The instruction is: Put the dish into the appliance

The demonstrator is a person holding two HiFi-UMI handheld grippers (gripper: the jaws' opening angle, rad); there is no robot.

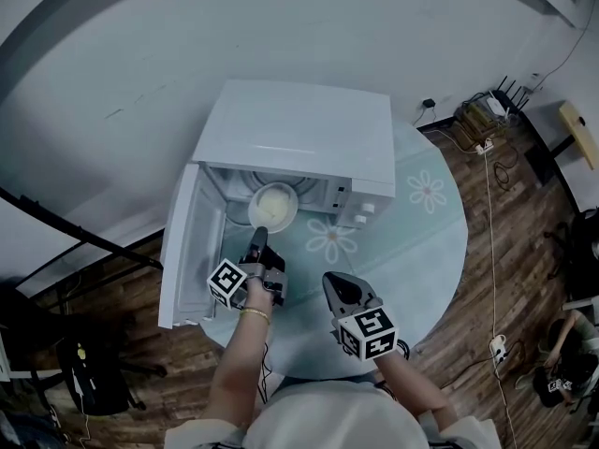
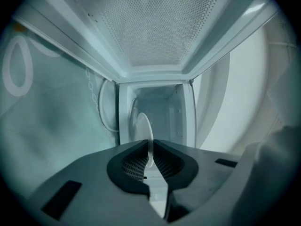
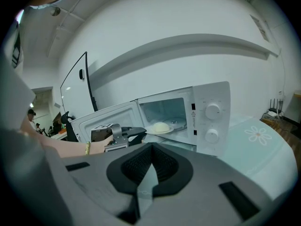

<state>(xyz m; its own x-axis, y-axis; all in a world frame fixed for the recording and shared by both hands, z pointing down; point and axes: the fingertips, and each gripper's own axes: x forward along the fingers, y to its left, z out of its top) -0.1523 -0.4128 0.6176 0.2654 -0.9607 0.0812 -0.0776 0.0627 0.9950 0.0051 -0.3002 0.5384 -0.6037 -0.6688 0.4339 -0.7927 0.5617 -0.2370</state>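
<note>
Because the left gripper (image 1: pixel 261 238) pinches only the thin near rim of the dish (image 1: pixel 272 204), its jaws clamped on that edge, the plate could tip and let its pale mound of food slide if the wrist dips. The dish sits at the mouth of the microwave (image 1: pixel 299 129), partly inside the cavity, and the microwave stands toward the far left edge of the table (image 1: pixel 426 241). Letting go too early would likely leave the rim over the sill, blocking the open door (image 1: pixel 181 241). The right gripper (image 1: pixel 329 282) hovers near the table's front edge, jaws together on nothing. Count: 1 dish, 1 microwave, 1 door, 2 knobs (image 3: pixel 212 111), 2 grippers.
</note>
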